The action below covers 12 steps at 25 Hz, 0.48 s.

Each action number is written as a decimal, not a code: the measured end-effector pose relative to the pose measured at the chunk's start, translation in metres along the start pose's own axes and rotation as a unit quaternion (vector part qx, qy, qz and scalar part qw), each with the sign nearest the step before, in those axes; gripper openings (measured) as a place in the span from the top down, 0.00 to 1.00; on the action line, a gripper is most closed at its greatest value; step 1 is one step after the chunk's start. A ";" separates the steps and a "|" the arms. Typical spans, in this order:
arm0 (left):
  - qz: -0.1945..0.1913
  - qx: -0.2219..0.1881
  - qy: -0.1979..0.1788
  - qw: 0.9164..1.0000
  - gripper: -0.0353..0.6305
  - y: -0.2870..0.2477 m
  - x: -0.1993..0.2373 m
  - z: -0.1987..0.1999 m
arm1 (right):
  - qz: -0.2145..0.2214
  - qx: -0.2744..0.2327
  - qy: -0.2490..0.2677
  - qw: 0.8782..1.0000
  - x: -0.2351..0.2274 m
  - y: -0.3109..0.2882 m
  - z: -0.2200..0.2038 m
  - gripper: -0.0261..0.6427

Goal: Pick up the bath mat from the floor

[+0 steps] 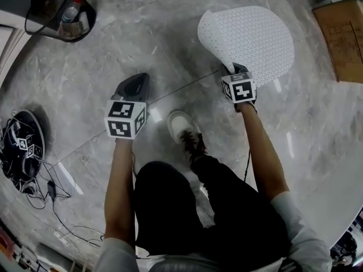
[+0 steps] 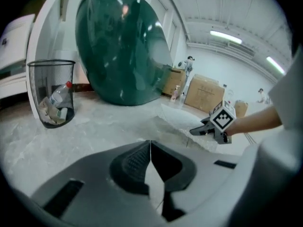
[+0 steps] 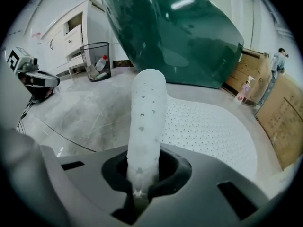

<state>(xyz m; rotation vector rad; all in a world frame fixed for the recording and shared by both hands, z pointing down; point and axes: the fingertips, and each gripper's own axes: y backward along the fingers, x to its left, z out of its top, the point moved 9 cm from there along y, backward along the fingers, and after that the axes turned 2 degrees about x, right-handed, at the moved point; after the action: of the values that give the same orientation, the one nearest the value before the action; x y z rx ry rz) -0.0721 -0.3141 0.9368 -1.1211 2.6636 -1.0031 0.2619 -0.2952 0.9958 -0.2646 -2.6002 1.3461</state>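
Where it curls, the right hand-held gripper (image 1: 237,71) pinches the bath mat (image 1: 252,38).

Head camera looks steeply down; gripper cameras low, forward — sharing wire bin (image 2: 51,92).

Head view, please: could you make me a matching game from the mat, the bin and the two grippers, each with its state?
Things:
1. mat
2. bin
3. left gripper
4. right gripper

States:
A. shut, nothing in it
B. clamped on the mat's edge
C. has a bottle inside
D. one edge curled up off the floor

Pairs: 1-D, 2-C, 3-A, 4-B.
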 end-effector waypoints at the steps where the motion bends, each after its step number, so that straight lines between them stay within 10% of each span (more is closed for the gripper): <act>1: -0.002 -0.003 0.008 1.000 0.92 -0.001 0.000 0.004 | -0.003 -0.006 0.003 1.000 -0.003 0.005 0.003 0.91; 12: 0.022 -0.039 0.027 0.999 0.92 0.043 0.012 0.089 | -0.075 -0.055 0.025 0.995 -0.031 0.096 0.063 0.91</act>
<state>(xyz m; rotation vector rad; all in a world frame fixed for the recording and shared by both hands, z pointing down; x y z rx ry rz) -0.0797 -0.3477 0.8437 -1.0577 2.7792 -0.9418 0.2814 -0.2974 0.8782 -0.1152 -2.5976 1.1346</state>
